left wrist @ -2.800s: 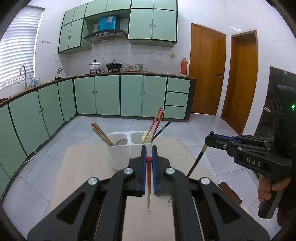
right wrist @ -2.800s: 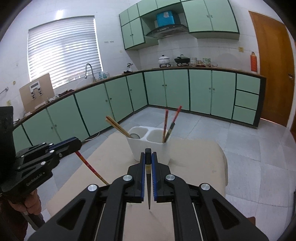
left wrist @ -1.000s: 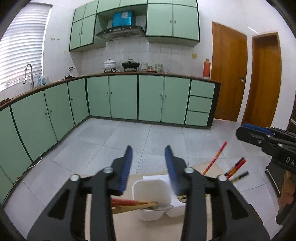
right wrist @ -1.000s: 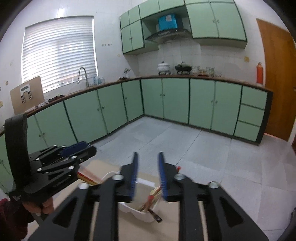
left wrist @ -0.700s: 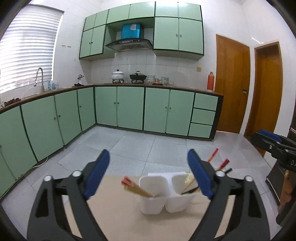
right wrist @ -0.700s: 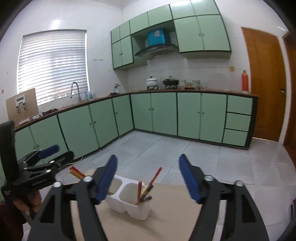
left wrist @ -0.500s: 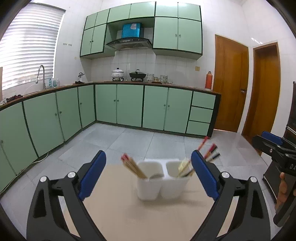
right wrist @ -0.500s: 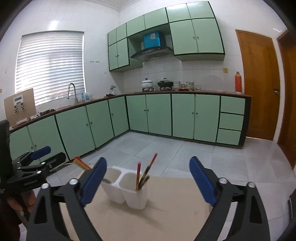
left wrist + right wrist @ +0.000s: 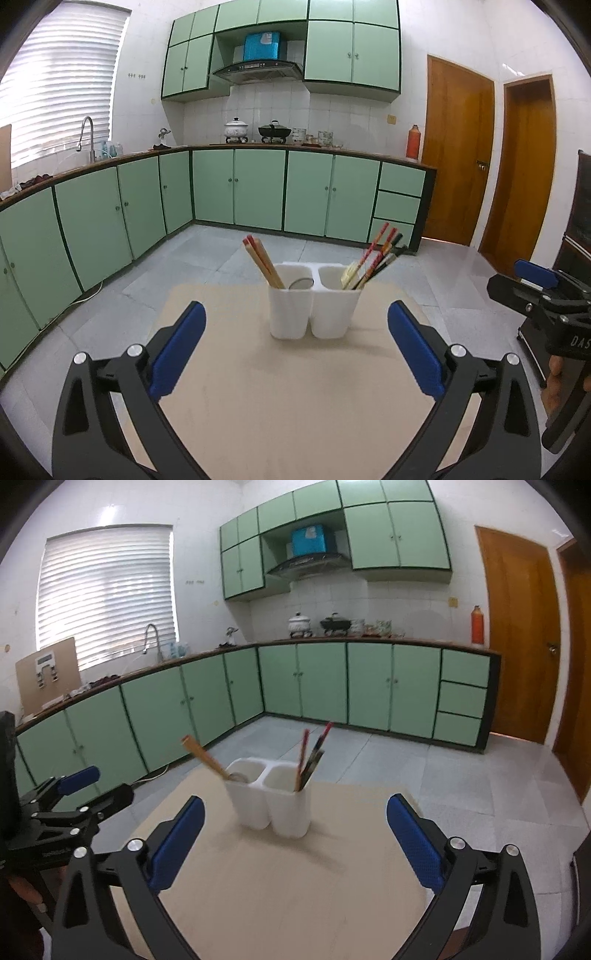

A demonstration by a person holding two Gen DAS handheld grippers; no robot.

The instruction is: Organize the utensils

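Note:
A white two-compartment utensil holder point(image 9: 314, 299) stands on the beige table point(image 9: 277, 398). Its left cup holds wooden chopsticks point(image 9: 262, 260) and a metal spoon point(image 9: 301, 283). Its right cup holds several red and dark chopsticks point(image 9: 375, 258). My left gripper point(image 9: 295, 350) is wide open and empty, short of the holder. My right gripper point(image 9: 295, 834) is wide open and empty too, facing the holder point(image 9: 271, 797) with its chopsticks point(image 9: 310, 755). The right gripper shows at the right edge of the left wrist view point(image 9: 543, 291), and the left gripper at the left edge of the right wrist view point(image 9: 70, 801).
Green kitchen cabinets point(image 9: 258, 192) line the far wall and the left side, with a sink tap point(image 9: 86, 136) and pots point(image 9: 273, 131) on the counter. Two wooden doors point(image 9: 458, 158) are at the right. Grey tiled floor point(image 9: 221, 254) surrounds the table.
Both grippers held chopsticks 2.8 s ago; those now stand in the holder. Both grippers have opened wide and drawn back from above the holder.

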